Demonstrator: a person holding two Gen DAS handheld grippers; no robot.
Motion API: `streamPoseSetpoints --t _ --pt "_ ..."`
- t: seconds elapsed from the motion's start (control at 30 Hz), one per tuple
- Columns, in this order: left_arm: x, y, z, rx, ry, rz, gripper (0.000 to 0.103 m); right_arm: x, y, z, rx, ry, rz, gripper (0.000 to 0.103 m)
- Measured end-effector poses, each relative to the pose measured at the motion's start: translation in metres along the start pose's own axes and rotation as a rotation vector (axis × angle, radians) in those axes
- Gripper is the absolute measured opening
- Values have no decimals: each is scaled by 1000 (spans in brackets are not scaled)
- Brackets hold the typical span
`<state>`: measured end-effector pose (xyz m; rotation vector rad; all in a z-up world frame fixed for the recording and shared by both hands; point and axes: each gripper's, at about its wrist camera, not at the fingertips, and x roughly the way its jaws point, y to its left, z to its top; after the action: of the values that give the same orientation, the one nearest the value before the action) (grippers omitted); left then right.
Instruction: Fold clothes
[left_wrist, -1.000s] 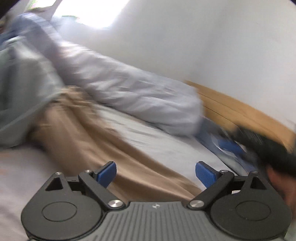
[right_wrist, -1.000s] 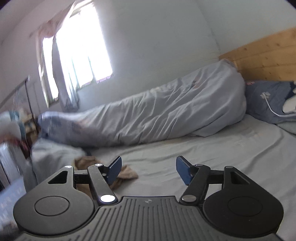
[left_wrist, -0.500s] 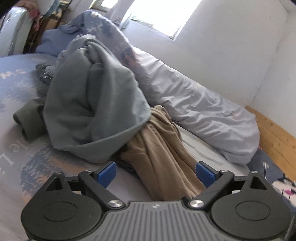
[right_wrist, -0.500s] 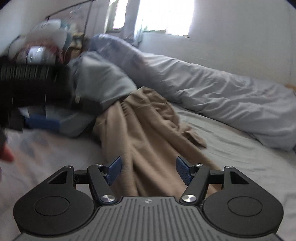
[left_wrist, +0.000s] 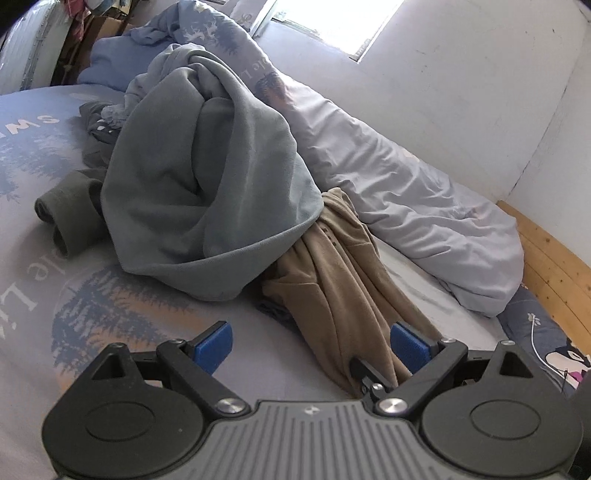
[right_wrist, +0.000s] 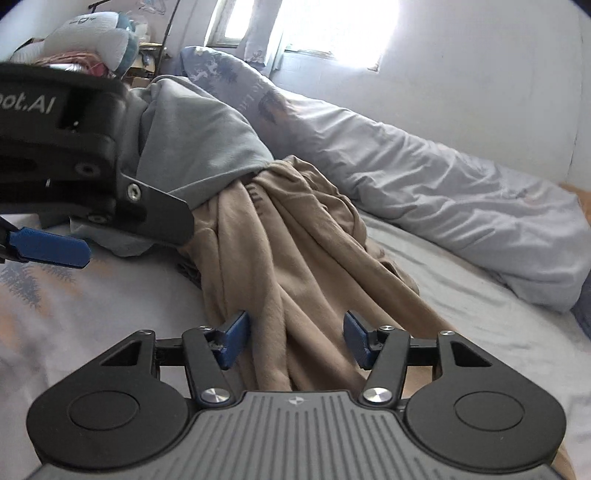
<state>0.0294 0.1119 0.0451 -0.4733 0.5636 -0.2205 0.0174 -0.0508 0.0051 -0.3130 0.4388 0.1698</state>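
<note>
A crumpled tan garment (left_wrist: 340, 280) lies on the bed, its far end tucked under a heaped grey-green sweatshirt (left_wrist: 207, 177). It also shows in the right wrist view (right_wrist: 280, 258), beside the sweatshirt (right_wrist: 199, 147). My left gripper (left_wrist: 312, 345) is open just above the sheet, the tan garment's near edge by its right finger. My right gripper (right_wrist: 295, 341) is open with its jaws on either side of the tan garment's near folds. The left gripper's body (right_wrist: 74, 155) fills the right view's left side.
A rolled pale grey duvet (left_wrist: 406, 177) runs along the white wall. A dark olive garment (left_wrist: 70, 210) lies left of the sweatshirt. A wooden headboard (left_wrist: 554, 266) and a printed pillow (left_wrist: 546, 339) are at right. The printed bed sheet (left_wrist: 74, 302) spreads at front left.
Both views swung left from the duvet and headboard onto the clothes pile. Both grippers have come closer to the tan garment and stayed open.
</note>
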Motion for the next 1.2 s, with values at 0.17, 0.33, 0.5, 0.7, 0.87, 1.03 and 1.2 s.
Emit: streamPoseSetpoints --t 0.17,0.33,0.5,0.7,0.87,1.03,1.2 --pt "-3 8 4 -28 -6 -4 95 11 11 1 -50 18 -21 34" --pt "-3 8 6 -51 2 -16 95 13 2 3 -43 6 -58 11" --pt "-6 1 7 -20 -14 -21 95 3 -8 3 -70 -44 -141 7" --pt "-3 -1 9 -38 -17 -25 95 -8 -46 6 25 -67 -254 6" --pt "6 -11 5 -54 2 -47 95 -16 -85 2 138 -50 -304 6" --pt "18 -27 -3 -43 21 -65 95 -25 -135 -12 279 -5 -314 6" --pt "31 -43 -12 -52 46 -87 95 -43 -177 -24 357 3 -388 6"
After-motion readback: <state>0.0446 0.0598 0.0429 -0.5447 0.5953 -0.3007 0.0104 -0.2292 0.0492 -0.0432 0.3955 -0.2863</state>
